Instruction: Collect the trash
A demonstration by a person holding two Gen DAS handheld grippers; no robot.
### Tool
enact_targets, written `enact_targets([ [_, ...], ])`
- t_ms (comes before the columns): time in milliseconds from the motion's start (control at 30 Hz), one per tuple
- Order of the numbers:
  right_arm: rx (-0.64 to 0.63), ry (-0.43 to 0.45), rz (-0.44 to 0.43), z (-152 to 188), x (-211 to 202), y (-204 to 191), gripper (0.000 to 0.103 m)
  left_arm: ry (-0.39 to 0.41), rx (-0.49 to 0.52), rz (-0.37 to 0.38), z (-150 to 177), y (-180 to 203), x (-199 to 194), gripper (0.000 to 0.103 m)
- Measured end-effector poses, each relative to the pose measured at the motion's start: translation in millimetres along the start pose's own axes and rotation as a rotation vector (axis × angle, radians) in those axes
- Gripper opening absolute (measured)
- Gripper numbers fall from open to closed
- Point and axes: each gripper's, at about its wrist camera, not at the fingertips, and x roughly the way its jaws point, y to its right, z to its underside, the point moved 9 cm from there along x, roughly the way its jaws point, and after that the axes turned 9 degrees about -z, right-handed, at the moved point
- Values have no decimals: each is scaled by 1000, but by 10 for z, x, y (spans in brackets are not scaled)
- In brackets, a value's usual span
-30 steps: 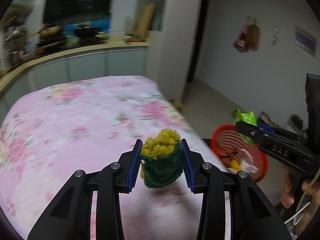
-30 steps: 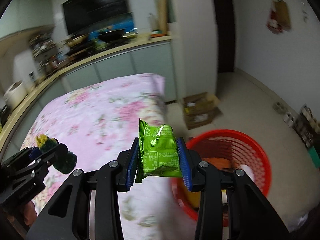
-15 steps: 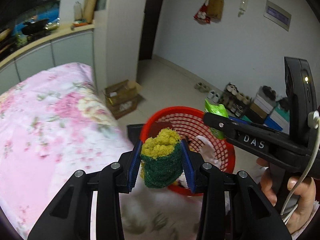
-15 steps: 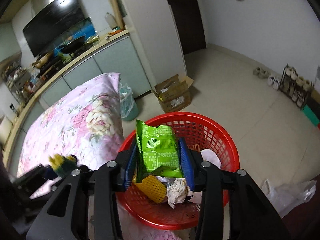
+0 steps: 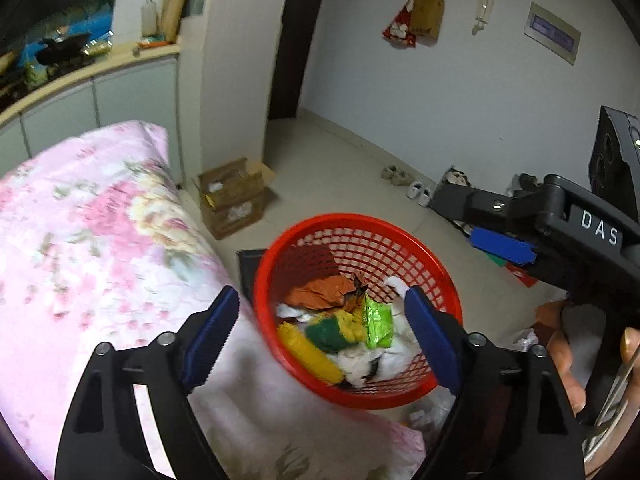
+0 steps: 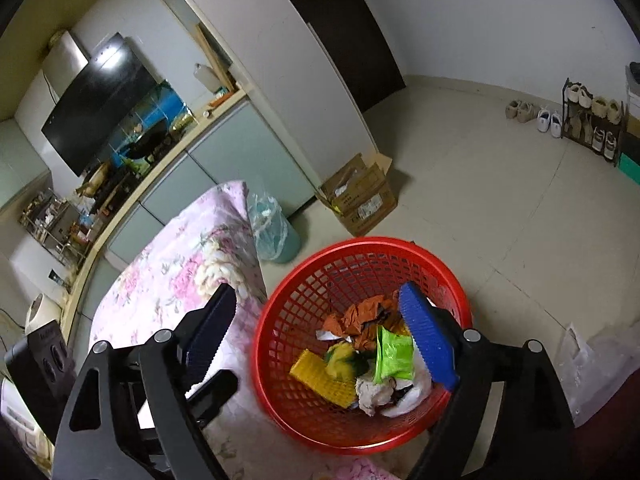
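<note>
Both the left tool (image 5: 324, 342) and right tool (image 6: 320, 344) have just sprung apart, empty, above the red basket (image 5: 436, 268), where the soft, light sponge (image 5: 330, 334) and crinkly, slippery green wrapper (image 5: 378, 326) lie, best pinched mid-body.

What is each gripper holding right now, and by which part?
Nothing. The left gripper and right gripper have just opened; sponge and wrapper lie in the basket.

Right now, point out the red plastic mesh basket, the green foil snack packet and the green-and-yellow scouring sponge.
red plastic mesh basket (image 6: 362, 245), right wrist view, far rim.
green foil snack packet (image 6: 394, 356), right wrist view, front face.
green-and-yellow scouring sponge (image 5: 328, 333), left wrist view, green side.
</note>
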Motion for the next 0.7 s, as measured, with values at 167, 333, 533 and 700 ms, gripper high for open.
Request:
enact_targets([
  [167,-67,66,66,-17,-199,-154,93,66,-55,-85,-8,-317,-361,88],
  [333,-134,91,126,169,-445,-318,96,119,-34,-199,56,-530,-703,89],
  [533,-246,145,133,479,-809,-621,96,221,-38,-308,100,-740,-1195,89],
  [700,-347,225,116,733,-1075,-898,96,313,-29,-370,172,-761,-1574,90],
])
